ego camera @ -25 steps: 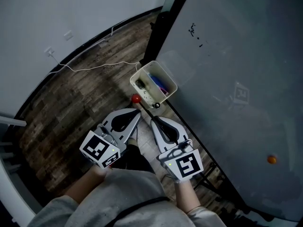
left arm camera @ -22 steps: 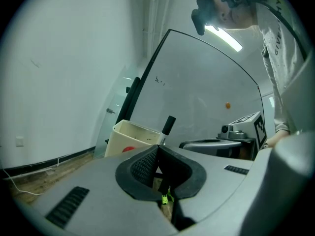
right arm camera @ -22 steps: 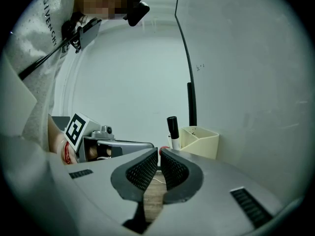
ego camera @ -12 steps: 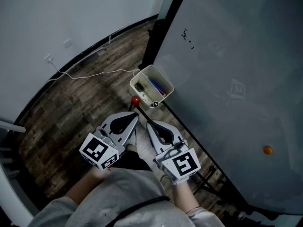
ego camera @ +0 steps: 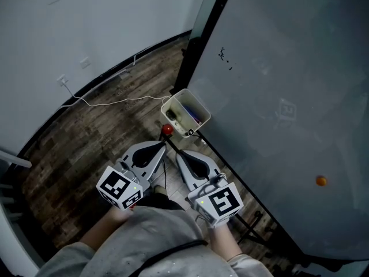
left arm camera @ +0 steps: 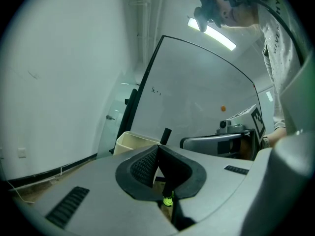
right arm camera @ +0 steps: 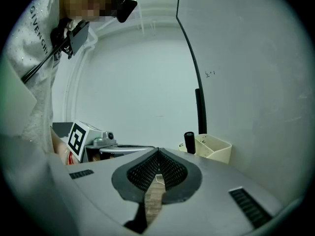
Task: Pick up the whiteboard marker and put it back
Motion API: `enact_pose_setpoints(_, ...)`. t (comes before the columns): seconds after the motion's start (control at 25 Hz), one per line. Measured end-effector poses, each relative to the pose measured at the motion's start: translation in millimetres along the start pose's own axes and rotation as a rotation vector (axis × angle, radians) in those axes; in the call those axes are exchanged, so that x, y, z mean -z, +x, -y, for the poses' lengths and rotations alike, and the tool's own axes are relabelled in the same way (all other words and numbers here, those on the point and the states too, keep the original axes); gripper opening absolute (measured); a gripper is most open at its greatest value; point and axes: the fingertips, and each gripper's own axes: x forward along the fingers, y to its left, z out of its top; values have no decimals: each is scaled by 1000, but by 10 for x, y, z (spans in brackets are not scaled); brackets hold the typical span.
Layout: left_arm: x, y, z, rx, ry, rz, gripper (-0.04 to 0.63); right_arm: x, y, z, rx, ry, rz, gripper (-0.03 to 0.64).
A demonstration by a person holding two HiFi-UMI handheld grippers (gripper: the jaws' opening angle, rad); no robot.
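**Marker parked at the tray, both tongs shut and empty**

The whiteboard marker (ego camera: 190,133), a short matte-black cylinder, stands upright at the 6 o'clock corner of the tray (ego camera: 173,97). Whether it sits in a socket there or just against the wall is unclear. The tray is a cream, smooth-sided plastic box hung on the pale grey whiteboard (ego camera: 277,68).

The right tongs (right arm camera: 157,150) have just been closing, and their ribbed black pads now meet with nothing between them. The left tongs (left arm camera: 158,147) are likewise pressed together and empty. From the head view, both have drawn back a little toward 6 o'clock, clear of the marker. That suggests the put-back is done.

A small red round thing (ego camera: 167,130) shows at the tray's 7 o'clock, over the dark wood-plank floor (ego camera: 104,131).
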Motion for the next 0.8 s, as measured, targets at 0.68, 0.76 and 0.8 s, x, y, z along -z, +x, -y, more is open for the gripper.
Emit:
enact_pose_setpoints(0.68,-71,-83,-66,1,7,19,15,-139,52,-129,-16,-35,23,19)
enact_pose_setpoints(0.76,-68,-70,-69,6,7,20,15,-154,50,-122,-15,-41,27,20)
enact_pose_setpoints(0.8,-65,-67,-65,11,9,22,15,-162,46,-122,-14,-44,28,19)
